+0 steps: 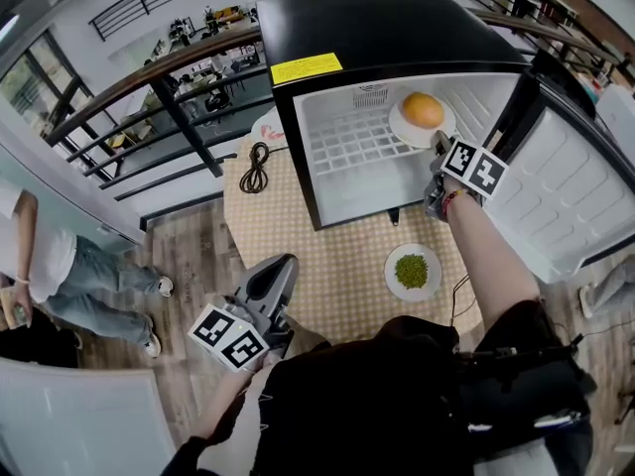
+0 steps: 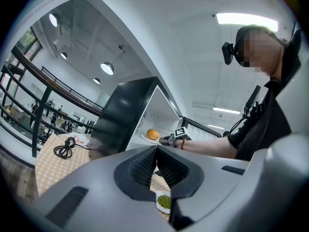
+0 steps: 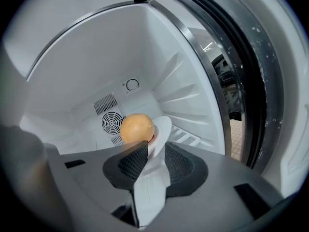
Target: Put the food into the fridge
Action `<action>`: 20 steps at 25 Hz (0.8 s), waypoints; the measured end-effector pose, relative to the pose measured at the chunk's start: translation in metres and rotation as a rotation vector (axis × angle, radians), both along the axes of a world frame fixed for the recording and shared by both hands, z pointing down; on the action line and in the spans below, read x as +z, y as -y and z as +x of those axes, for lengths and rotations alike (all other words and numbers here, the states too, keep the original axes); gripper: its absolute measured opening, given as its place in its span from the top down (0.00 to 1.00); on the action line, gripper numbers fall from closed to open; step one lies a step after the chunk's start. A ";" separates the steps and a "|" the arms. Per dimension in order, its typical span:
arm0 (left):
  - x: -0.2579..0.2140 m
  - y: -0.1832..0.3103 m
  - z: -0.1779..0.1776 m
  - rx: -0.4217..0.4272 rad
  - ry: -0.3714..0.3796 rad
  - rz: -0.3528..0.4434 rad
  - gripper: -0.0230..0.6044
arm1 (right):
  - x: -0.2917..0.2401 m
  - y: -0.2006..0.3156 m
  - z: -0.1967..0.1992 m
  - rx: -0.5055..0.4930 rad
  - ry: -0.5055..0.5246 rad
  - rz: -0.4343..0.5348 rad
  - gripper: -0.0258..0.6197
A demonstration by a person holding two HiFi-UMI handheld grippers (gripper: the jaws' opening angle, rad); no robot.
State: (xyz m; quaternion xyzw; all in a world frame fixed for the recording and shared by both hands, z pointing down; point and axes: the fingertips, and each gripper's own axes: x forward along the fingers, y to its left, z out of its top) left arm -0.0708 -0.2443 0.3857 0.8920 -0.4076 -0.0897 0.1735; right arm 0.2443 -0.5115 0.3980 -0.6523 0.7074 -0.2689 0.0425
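Bystander: person in a white top and jeans (image 1: 55, 266) stands on the wooden floor at the far left.
Cable: coiled black cable (image 1: 256, 167) lies on the far left part of the round table with a beige checked cloth (image 1: 347, 251).
Left gripper (image 2: 155, 153): grey, held low at the near left, level. Its jaws are pressed together with nothing between them.
Fridge: small black fridge with a white inside (image 1: 397, 38) stands on the far side of the table.
Green food: small white plate of green food (image 1: 412, 271) sits on the cloth, near the fridge's front and outside it.
Orange: round orange fruit (image 1: 424, 109) lies on a round white plate (image 1: 400, 127), on the white wire shelf (image 1: 347, 147) inside the fridge, to its right.
Right gripper (image 3: 153, 146): reaches into the fridge. Its jaws are partly apart and close on that plate's near rim.
Door: white-lined fridge door (image 1: 566, 196) stands open at the right.
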 end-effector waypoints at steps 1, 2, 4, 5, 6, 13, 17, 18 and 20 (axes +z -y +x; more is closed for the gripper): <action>0.000 0.000 0.000 -0.001 -0.001 0.000 0.94 | 0.000 0.000 0.000 -0.002 -0.006 -0.001 0.80; 0.000 0.000 0.000 -0.001 -0.002 0.000 0.94 | 0.000 -0.001 0.000 -0.004 -0.014 -0.001 0.80; 0.000 0.001 0.000 -0.001 -0.002 0.001 0.94 | 0.001 -0.001 -0.001 -0.007 -0.035 -0.002 0.80; 0.000 0.001 0.000 0.000 -0.003 0.002 0.94 | 0.001 -0.001 -0.001 -0.009 -0.046 -0.002 0.80; 0.000 0.001 -0.001 0.000 -0.003 0.002 0.94 | 0.000 -0.001 -0.001 -0.010 -0.054 -0.001 0.80; 0.000 0.002 -0.001 0.000 -0.015 -0.002 0.94 | -0.001 -0.001 -0.001 -0.019 -0.087 0.004 0.79; 0.000 0.002 -0.001 0.000 -0.017 -0.001 0.94 | 0.000 -0.002 0.000 -0.022 -0.121 0.004 0.78; 0.000 0.002 -0.001 0.000 -0.017 0.000 0.94 | 0.000 -0.003 0.001 -0.023 -0.130 0.004 0.78; 0.000 0.002 0.000 0.003 -0.018 0.000 0.94 | 0.002 -0.003 0.002 -0.023 -0.133 0.000 0.77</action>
